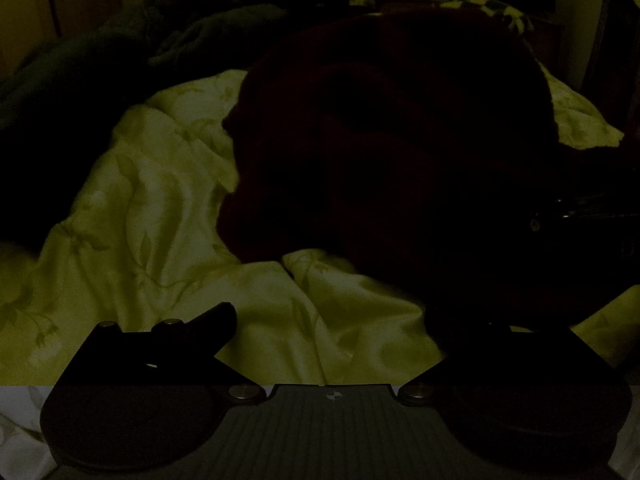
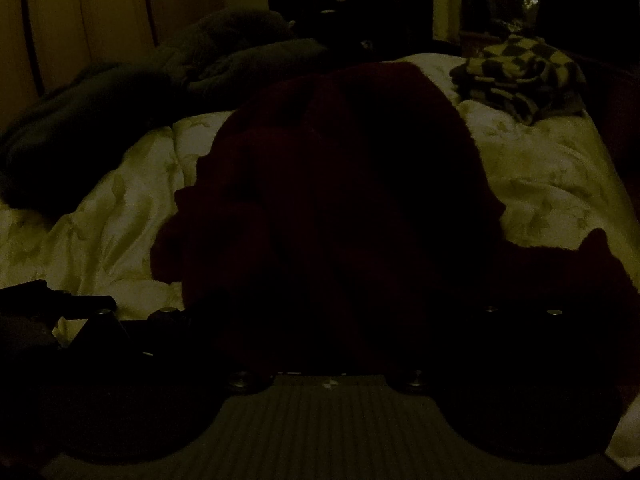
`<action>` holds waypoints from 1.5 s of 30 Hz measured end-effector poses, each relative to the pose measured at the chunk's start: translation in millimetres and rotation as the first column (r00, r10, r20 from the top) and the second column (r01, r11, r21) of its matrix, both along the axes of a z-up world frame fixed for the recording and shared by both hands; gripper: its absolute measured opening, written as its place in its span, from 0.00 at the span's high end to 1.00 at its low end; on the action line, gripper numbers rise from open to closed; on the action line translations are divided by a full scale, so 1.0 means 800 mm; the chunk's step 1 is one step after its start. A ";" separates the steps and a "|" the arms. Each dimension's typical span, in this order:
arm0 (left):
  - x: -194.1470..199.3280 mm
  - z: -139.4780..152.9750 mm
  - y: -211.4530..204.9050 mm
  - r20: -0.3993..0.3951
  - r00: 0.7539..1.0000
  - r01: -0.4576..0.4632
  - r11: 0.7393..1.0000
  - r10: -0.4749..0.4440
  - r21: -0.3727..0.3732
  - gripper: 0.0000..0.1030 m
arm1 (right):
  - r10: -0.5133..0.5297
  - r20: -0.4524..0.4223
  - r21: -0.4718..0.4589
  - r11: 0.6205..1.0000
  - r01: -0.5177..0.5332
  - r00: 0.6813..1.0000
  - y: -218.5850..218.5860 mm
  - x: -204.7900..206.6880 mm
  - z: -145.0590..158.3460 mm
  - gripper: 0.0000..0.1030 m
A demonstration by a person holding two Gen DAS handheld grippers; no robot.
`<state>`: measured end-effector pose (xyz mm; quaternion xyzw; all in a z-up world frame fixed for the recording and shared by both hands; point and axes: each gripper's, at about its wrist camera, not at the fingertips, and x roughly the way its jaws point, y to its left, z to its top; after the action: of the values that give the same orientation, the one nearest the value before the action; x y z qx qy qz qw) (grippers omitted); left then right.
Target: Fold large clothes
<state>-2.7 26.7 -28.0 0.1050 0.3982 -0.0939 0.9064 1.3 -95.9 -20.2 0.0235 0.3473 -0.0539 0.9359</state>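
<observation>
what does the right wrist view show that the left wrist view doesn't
Only the right wrist view shows the folded checkered cloth whole on the far side of the bed, and the left gripper low at its left edge.

Only the left wrist view shows its own open fingers over bare bedding.

Both show the dark red garment spread on the pale leaf-patterned bed cover, with a dark green blanket heaped behind. Dim light hides the right gripper's fingers.
</observation>
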 end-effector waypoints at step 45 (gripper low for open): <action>-0.066 0.074 0.133 0.331 0.880 -0.316 0.940 0.342 -0.131 0.00 | 0.272 0.541 0.016 0.943 -0.333 0.796 0.088 -0.122 0.160 0.86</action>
<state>-55.1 132.9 31.5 0.0174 0.2396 0.0668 0.9684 -96.5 -25.7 107.8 0.0334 0.0767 0.1244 0.9887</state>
